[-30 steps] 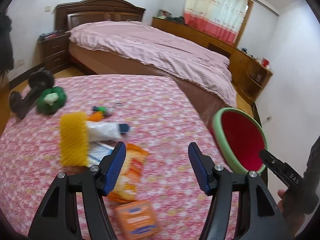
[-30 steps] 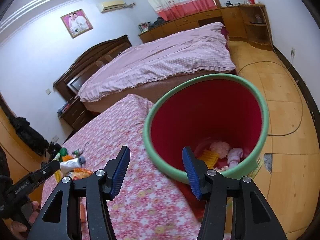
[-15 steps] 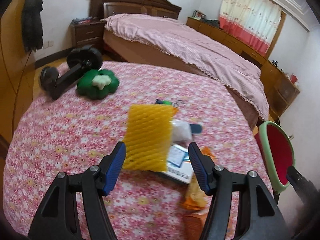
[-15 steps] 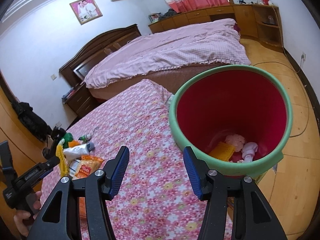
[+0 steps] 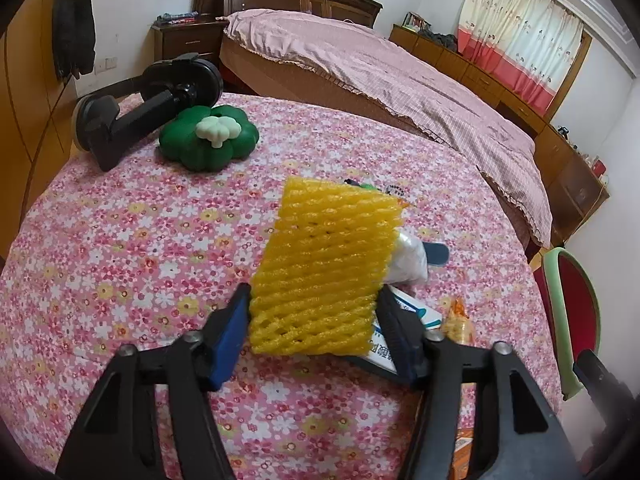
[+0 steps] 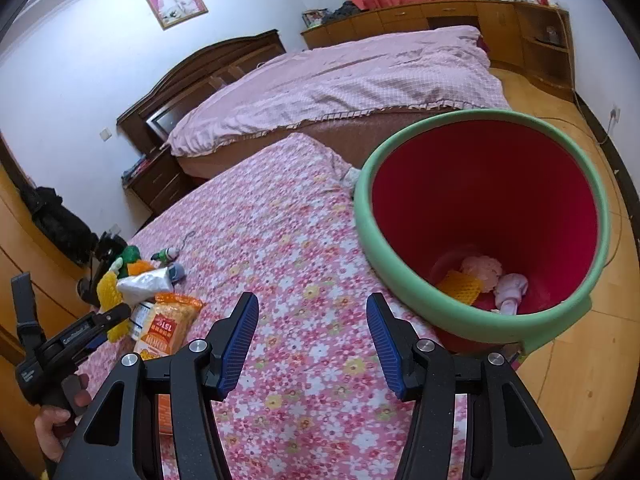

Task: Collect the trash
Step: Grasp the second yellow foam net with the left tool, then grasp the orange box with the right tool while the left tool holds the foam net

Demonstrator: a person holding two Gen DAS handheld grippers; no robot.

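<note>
In the left wrist view, at ten o'clock, a black stand (image 5: 148, 108) lies near the far edge of the flowered tablecloth (image 5: 120, 248), with a green flower-shaped cushion (image 5: 208, 136) touching it. At the centre, the yellow foam net (image 5: 328, 268) stands between the blue pads of the left gripper (image 5: 314, 332). Its jaws are closing, and the pads look to be meeting the net's lower corners, so I judge this the grasp step for one piece of trash. Behind the net, toward three o'clock, lie a white crumpled bag (image 5: 408, 260), a flat white box (image 5: 404, 320) and an orange snack packet (image 5: 458, 320).

At four o'clock, the green-rimmed red bin (image 5: 564, 320) stands just past the table edge. The next move calls for lifting the net clear of the pile, then carrying it toward four o'clock over that edge and letting go above the bin's mouth.

In the right wrist view, the left gripper (image 6: 108, 320) sits at eight o'clock by the pile. The right gripper (image 6: 312, 340), at six o'clock, is spread wide and grasps nothing. The bin (image 6: 400, 272), at three o'clock, already holds some trash. Bare cloth between the pile and the bin leaves a free path.
</note>
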